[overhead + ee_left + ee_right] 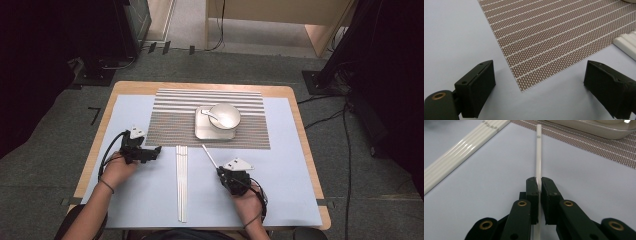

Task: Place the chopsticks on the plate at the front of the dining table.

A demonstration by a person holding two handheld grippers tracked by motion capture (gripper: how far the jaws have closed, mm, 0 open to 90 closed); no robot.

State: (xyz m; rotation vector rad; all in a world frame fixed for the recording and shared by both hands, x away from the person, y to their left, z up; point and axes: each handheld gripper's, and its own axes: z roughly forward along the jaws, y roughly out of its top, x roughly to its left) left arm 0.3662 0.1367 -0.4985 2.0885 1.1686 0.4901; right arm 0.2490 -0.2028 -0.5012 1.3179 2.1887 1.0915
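Black fingers of the right gripper (539,195) are closed on a single white chopstick (539,157), which runs straight ahead from between them toward the tray (599,130) on the brown striped mat (614,155). Its far tip reaches the mat edge. Slender, glossy and straight, the stick carries a small mark near its far end. Grasping thus appears done; lifting and placing remain. Left of the fingers lie further chopsticks (181,185) side by side on the desk (280,190). Fingers of the left gripper (539,85) stand wide apart, holding nothing, over the mat's corner.
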